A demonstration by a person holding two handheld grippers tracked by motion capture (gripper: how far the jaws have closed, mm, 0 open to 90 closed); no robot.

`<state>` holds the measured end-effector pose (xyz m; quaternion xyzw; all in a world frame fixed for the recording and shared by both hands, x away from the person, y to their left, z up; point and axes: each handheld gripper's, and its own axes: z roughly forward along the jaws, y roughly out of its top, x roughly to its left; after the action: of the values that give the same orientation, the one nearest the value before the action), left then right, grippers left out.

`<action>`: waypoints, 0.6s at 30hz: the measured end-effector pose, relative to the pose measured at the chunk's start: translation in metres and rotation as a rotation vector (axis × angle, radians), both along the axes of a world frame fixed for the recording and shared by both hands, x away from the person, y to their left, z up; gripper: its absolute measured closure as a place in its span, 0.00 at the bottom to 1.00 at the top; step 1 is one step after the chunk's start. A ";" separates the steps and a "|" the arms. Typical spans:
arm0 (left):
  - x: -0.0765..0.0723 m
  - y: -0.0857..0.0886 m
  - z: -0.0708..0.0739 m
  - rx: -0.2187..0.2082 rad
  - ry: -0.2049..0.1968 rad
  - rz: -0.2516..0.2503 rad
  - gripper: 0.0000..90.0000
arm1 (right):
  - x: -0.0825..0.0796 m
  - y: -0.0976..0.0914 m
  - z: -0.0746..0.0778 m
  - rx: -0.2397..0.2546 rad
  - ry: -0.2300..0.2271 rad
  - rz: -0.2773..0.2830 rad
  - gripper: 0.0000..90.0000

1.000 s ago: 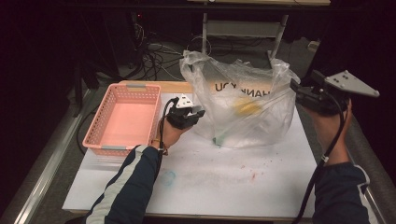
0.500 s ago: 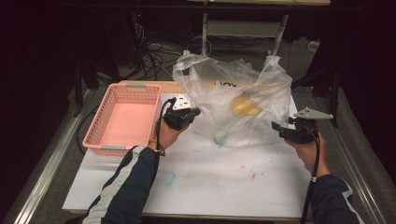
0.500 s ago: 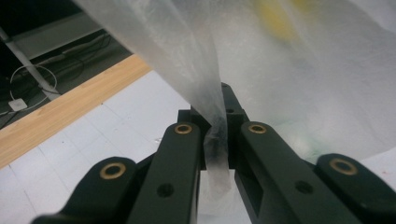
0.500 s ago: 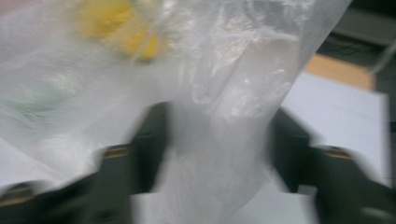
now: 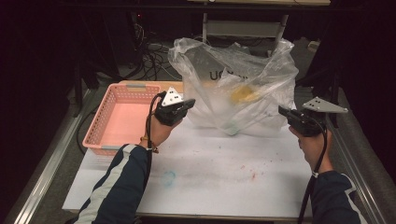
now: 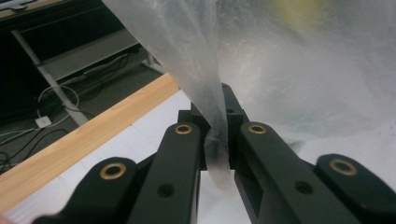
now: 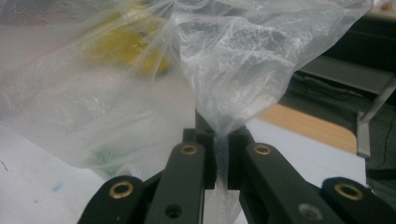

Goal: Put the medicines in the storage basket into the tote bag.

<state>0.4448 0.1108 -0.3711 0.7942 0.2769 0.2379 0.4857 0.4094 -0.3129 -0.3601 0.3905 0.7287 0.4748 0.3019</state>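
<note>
Two grips on one clear plastic bag [image 5: 233, 88]: the left gripper [image 5: 180, 108] is clamped on a twisted fold of film at the bag's left side, the right gripper [image 5: 286, 113] on a gathered tail at its right side. In the left gripper view the film [image 6: 217, 140] runs down between the shut jaws; in the right gripper view the right jaws have just been closing and now pinch the bunched film [image 7: 223, 140]. The bag sits on the white board [image 5: 224, 177] toward the table's far edge, between the two grippers, mouth up and slumped open, its long axis running left to right across the table. Each gripper points inward at the bag's middle, so the bag's body lies ahead of both claws; both hands sit about equally close. A yellow item [image 5: 243, 94] rests inside, right of centre, nearer the right gripper; something greenish [image 5: 232, 127] lies low at the near wall. The pink basket [image 5: 100, 128] stands at the left edge, just beside the left hand. Judgement: the next move likely depends on both ends staying level, otherwise the contents slide toward the lower grip.
</note>
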 end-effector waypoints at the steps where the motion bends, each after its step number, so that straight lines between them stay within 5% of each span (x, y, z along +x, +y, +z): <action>1: -0.001 0.002 0.002 -0.002 -0.006 0.005 0.96 | 0.000 0.002 0.002 -0.002 -0.001 0.012 1.00; 5: 0.000 0.011 0.006 -0.029 0.003 0.013 0.96 | 0.002 0.009 0.003 -0.023 0.003 0.026 1.00; 8: 0.004 0.012 0.000 -0.036 0.031 0.008 0.78 | 0.010 0.016 -0.004 -0.033 0.025 0.001 0.98; 13: 0.005 0.011 -0.009 -0.016 0.035 0.026 0.66 | 0.014 0.017 -0.012 -0.031 0.033 -0.007 0.92; 15: 0.004 0.011 -0.010 -0.003 0.021 0.070 0.44 | 0.014 0.018 -0.016 -0.045 0.042 -0.017 0.82; 18: 0.001 0.017 -0.010 -0.029 0.002 0.091 0.31 | 0.014 0.019 -0.017 -0.049 0.026 -0.033 0.70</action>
<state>0.4456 0.1279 -0.3808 0.7740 0.3168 0.2550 0.4853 0.4235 -0.2940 -0.3772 0.4010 0.7373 0.4469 0.3097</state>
